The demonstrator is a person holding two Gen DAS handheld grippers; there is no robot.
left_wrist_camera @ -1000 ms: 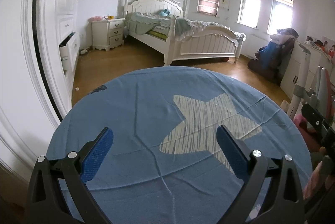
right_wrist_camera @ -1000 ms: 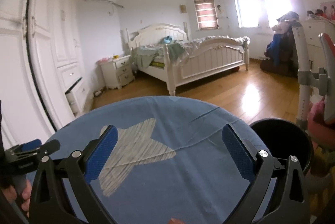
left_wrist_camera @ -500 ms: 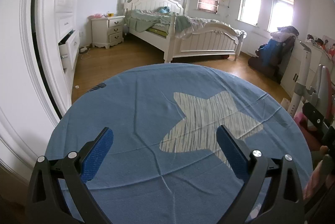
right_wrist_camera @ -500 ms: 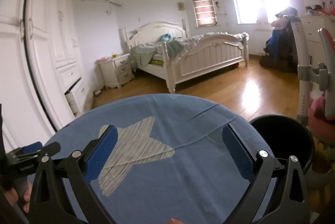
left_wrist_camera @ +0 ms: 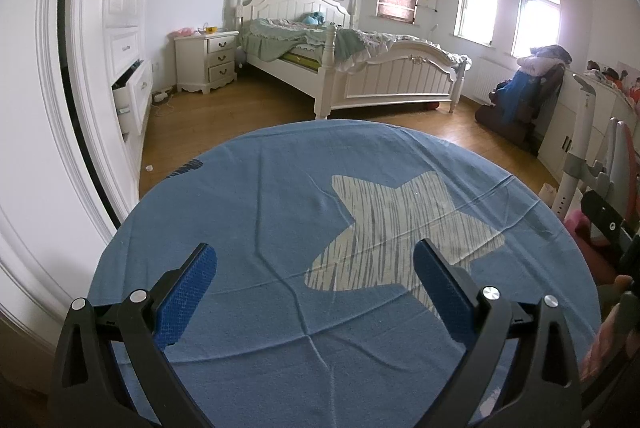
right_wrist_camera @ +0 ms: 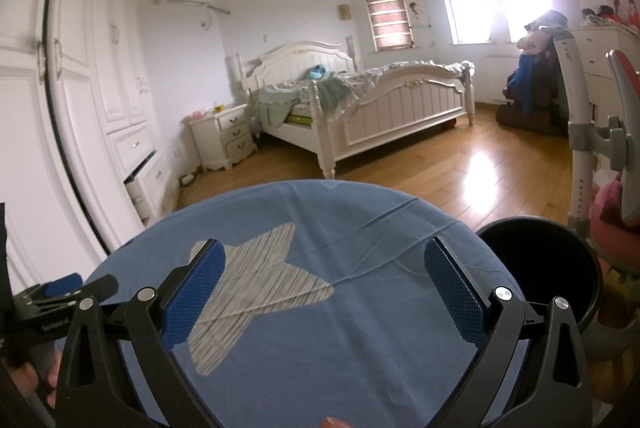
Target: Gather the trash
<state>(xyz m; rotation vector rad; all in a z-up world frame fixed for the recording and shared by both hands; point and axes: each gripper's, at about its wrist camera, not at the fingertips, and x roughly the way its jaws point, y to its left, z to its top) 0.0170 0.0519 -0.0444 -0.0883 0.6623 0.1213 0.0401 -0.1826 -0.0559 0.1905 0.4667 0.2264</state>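
Note:
A round table under a blue cloth (left_wrist_camera: 280, 188) with a pale striped star (left_wrist_camera: 400, 228) fills the lower half of both views; no loose trash shows on it. My left gripper (left_wrist_camera: 314, 268) hovers open above the cloth with nothing between its blue pads. My right gripper (right_wrist_camera: 322, 270) is open too and holds nothing, over the same cloth (right_wrist_camera: 340, 328). A black bin (right_wrist_camera: 540, 268) stands beside the table's right edge, just right of the right gripper. The left gripper (right_wrist_camera: 60, 292) also shows at the left edge of the right wrist view.
A white bed (left_wrist_camera: 360, 68) with rumpled bedding stands across the wooden floor (right_wrist_camera: 460, 164). A white nightstand (left_wrist_camera: 208, 60) sits by it. White wardrobes with an open drawer (left_wrist_camera: 132, 96) line the left wall. A chair and pink items (right_wrist_camera: 616, 212) crowd the right side.
Both wrist views have tilted upward a little, so the table sits lower in frame and more of the room shows. Both grippers stay open.

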